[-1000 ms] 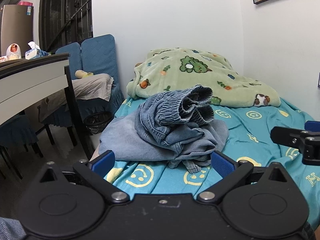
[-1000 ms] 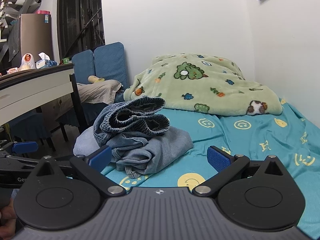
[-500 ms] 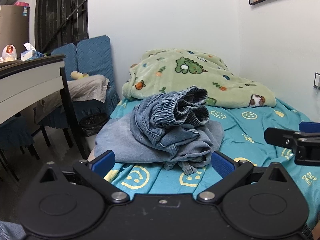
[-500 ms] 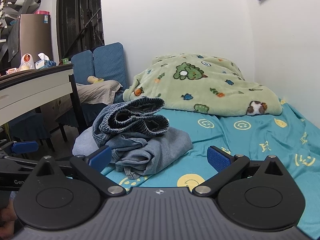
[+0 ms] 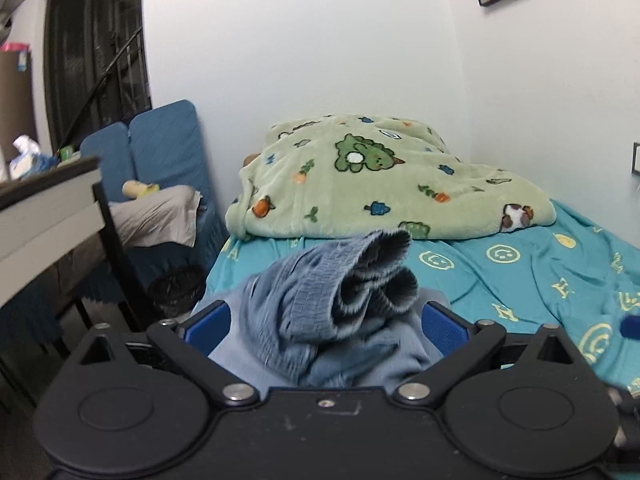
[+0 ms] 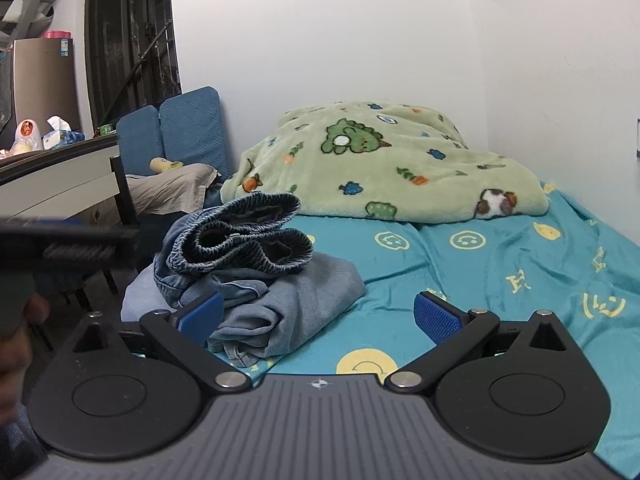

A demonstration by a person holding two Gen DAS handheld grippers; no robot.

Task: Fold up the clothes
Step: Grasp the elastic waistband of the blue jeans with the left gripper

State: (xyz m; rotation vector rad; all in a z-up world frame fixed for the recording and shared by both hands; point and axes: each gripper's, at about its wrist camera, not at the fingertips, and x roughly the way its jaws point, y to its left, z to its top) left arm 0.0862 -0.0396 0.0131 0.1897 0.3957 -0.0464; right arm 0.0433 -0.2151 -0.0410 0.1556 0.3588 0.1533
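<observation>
A crumpled pile of blue denim jeans (image 5: 336,304) lies on the teal bed sheet (image 5: 520,280), waistband up. My left gripper (image 5: 326,322) is open with the pile between its blue fingers, close in. In the right wrist view the jeans (image 6: 248,268) lie left of centre. My right gripper (image 6: 318,312) is open; its left finger (image 6: 200,314) is against the pile's near edge, its right finger over bare sheet. The left gripper (image 6: 68,240) shows blurred at the left edge.
A green cartoon blanket (image 6: 384,164) is heaped at the bed's far end against the wall. A desk (image 6: 60,176) with tissues, blue chairs (image 6: 176,128) and a bin (image 5: 176,292) stand left of the bed. The sheet (image 6: 520,264) stretches to the right.
My left gripper has moved forward and right, bringing the jeans pile between its fingers. My right gripper has moved slightly closer to the pile. Both stay open.
</observation>
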